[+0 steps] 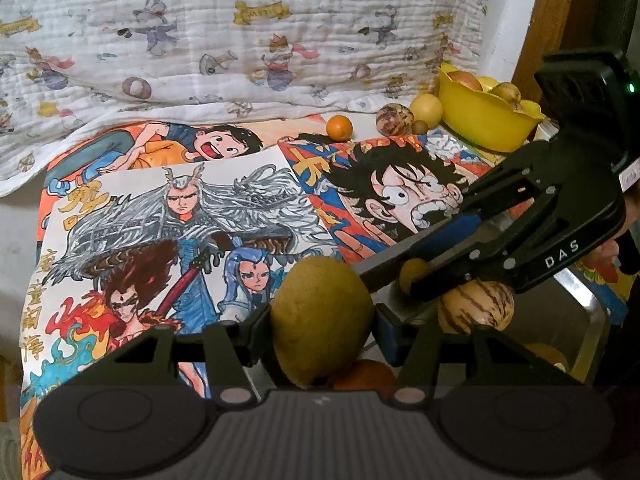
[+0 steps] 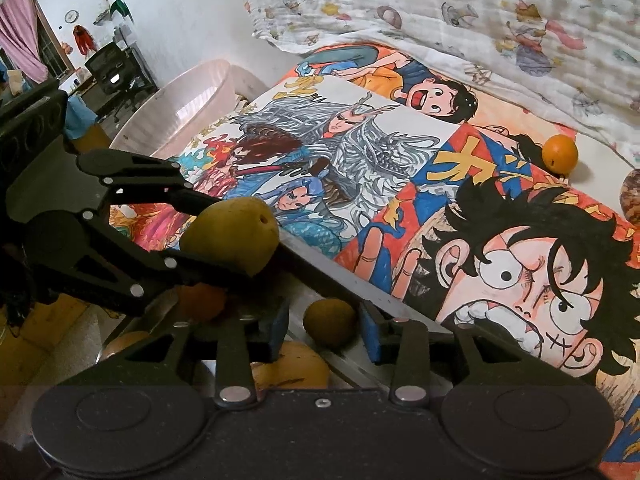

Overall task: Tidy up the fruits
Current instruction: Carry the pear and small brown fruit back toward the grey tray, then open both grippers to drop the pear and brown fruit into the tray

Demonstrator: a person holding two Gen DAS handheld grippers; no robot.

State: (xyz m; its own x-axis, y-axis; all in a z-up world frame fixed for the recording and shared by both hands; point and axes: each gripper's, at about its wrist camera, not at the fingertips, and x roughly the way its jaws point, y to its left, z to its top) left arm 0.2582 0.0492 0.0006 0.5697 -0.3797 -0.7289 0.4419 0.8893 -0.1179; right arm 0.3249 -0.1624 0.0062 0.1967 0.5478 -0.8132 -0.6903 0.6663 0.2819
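We cannot see the whole metal tray [image 1: 592, 320]: both grippers cover most of it, and its near side runs off the bottom of both views. The orange fruit [image 1: 364, 376] inside it is half hidden behind the kiwi [image 1: 320, 320], and a yellowish fruit [image 1: 548, 354] at the tray's right wall is too blurred for us to name. The yellow bowl [image 1: 480, 124] at the table's far right corner is partly behind the right gripper [image 1: 404, 272], so we cannot count what it holds. In the right wrist view a mottled fruit [image 2: 632, 200] is cut by the right edge.
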